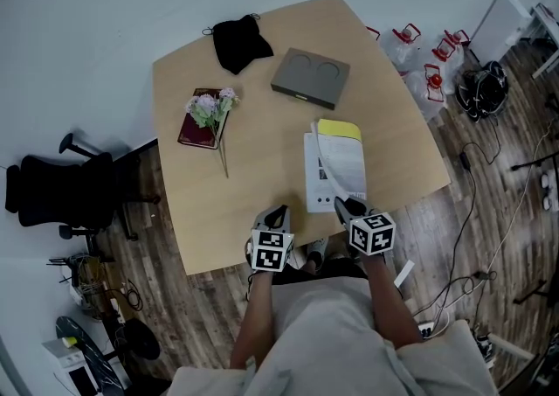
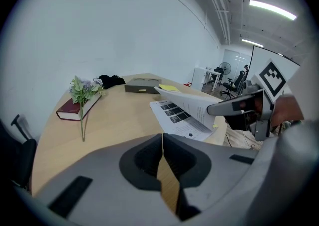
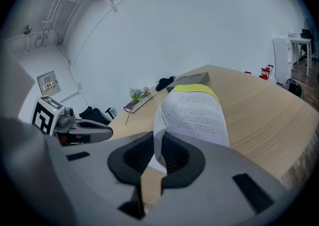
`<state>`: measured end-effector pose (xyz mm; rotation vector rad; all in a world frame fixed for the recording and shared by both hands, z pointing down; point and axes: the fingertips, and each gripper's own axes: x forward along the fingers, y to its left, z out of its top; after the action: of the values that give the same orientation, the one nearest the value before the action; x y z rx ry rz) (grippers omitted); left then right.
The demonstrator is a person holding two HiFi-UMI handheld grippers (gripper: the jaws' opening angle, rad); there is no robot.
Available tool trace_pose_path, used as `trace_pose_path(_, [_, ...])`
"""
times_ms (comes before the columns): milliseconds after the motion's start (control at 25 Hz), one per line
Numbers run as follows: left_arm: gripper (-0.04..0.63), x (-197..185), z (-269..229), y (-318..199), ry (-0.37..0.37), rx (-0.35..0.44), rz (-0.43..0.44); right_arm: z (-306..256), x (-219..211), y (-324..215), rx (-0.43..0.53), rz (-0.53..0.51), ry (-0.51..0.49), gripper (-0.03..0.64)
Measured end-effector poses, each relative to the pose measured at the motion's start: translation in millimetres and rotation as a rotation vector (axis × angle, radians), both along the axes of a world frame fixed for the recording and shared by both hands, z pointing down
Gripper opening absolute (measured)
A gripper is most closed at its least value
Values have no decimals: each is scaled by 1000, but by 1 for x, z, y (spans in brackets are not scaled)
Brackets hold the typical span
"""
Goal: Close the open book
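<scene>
Our right gripper (image 3: 156,151) pinches a lifted page (image 3: 197,113), perhaps several, of the book (image 1: 316,186); our left gripper (image 2: 163,156), leftward, is clenched empty.

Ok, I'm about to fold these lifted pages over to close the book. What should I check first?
1. Right gripper holding the lifted pages: ok, jaws shut on them.
2. Pages raised off the printed page: ok, they curl well above it.
3. Printed page free of objects: ok.
4. Left gripper out of the way: ok, jaws together and empty, off to the side of the book.
5. Grey tray and red book apart from it: ok.
6. Every loose page in the grip: cannot tell.
</scene>
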<state>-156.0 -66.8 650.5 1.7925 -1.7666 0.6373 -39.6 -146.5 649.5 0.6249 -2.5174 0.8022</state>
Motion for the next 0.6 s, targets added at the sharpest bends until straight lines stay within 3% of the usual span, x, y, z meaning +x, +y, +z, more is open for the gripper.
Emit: trace_pose_path(600, [23, -3, -4, -7, 5, 1, 1, 31, -17, 11, -44, -52, 74, 54])
